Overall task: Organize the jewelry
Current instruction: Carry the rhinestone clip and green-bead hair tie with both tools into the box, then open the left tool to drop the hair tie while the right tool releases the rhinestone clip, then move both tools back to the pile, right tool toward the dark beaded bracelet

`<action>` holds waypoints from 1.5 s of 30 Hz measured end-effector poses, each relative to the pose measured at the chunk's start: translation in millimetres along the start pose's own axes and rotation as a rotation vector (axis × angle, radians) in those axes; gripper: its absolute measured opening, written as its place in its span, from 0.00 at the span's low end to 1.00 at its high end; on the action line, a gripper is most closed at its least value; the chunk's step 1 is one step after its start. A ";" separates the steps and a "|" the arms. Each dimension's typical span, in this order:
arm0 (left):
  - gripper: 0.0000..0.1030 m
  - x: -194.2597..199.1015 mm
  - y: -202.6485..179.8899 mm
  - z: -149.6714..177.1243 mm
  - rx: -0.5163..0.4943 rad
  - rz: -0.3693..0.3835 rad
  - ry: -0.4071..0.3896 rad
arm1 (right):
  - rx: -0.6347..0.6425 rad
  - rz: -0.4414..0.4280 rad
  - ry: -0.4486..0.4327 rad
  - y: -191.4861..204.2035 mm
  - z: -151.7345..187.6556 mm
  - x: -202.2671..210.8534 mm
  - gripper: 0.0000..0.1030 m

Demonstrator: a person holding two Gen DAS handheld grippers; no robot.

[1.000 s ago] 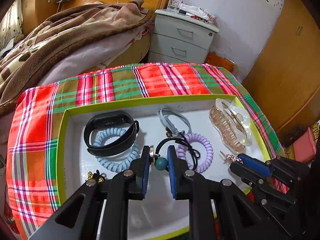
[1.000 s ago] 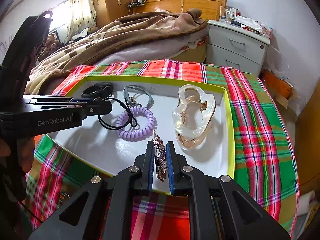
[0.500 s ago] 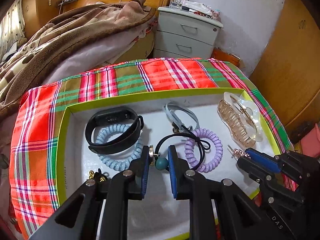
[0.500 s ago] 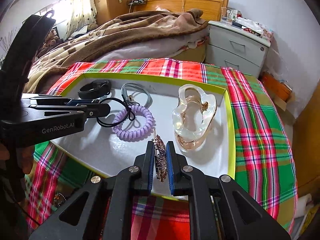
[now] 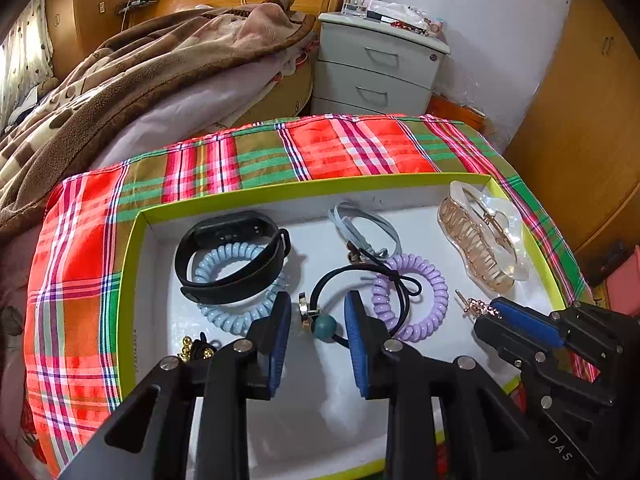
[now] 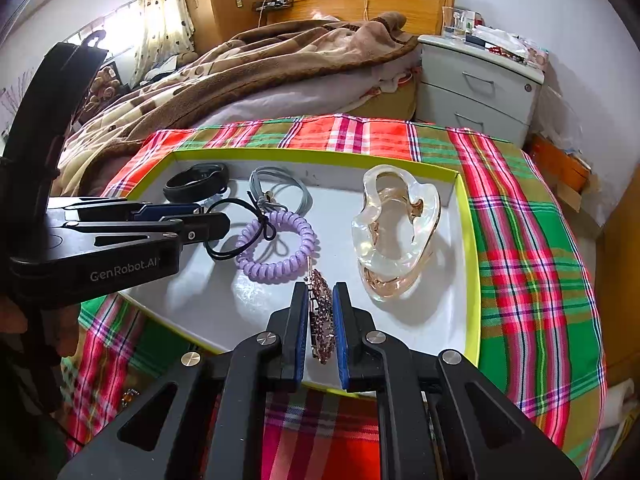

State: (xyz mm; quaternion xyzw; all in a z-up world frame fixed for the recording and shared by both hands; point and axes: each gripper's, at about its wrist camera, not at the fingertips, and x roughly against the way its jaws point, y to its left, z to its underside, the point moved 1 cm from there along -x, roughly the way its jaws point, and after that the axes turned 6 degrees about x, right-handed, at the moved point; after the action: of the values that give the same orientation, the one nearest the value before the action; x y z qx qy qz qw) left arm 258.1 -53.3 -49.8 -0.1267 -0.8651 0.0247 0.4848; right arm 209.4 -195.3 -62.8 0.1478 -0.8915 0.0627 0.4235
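- Plaid cloth (image 5: 344,152) covers the tabletop and carries the shallow tray (image 5: 134,248) with the yellow-green rim; every piece lies inside the tray or hangs just above it. The cloth may slide if either gripper drags on the rim, and the whole tray shifts with it.
- Right gripper (image 6: 321,332) is clamped on the rhinestone brooch (image 6: 322,320), held on edge above the near part of the tray. A thin, stiff piece gripped by its faces can pivot or slip; release from height may send it over the near rim.
- Left gripper (image 5: 315,332) has just been opening; its pads stand clear of the black elastic hair tie (image 5: 320,286) and the teal bead (image 5: 325,326) between them. The loop lies across the purple coil tie (image 5: 434,280). Withdrawal with a finger caught in the loop drags both ties.
- Clear claw clip (image 6: 394,232) sits just beyond the brooch. A wide swing of the right gripper knocks it.
- Black wristband (image 5: 236,256) rests over the blue coil tie (image 5: 236,316), beside the left gripper's finger; a sideways exit disturbs both.
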 end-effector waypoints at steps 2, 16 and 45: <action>0.29 0.9 -0.3 0.3 0.000 0.001 -0.001 | -0.005 -0.002 -0.004 0.2 0.2 1.1 0.14; 0.36 19.1 0.7 4.5 0.005 -0.006 -0.029 | -0.029 -0.006 -0.034 3.3 2.1 13.5 0.19; 0.42 93.5 32.7 73.1 0.097 0.008 -0.114 | -0.060 -0.017 -0.107 32.4 42.7 67.8 0.28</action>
State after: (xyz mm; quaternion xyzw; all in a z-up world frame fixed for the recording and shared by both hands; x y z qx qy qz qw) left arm 156.1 6.8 -16.0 -0.1048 -0.8886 0.0759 0.4401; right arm 127.1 -189.0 -37.0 0.1457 -0.9132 0.0242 0.3799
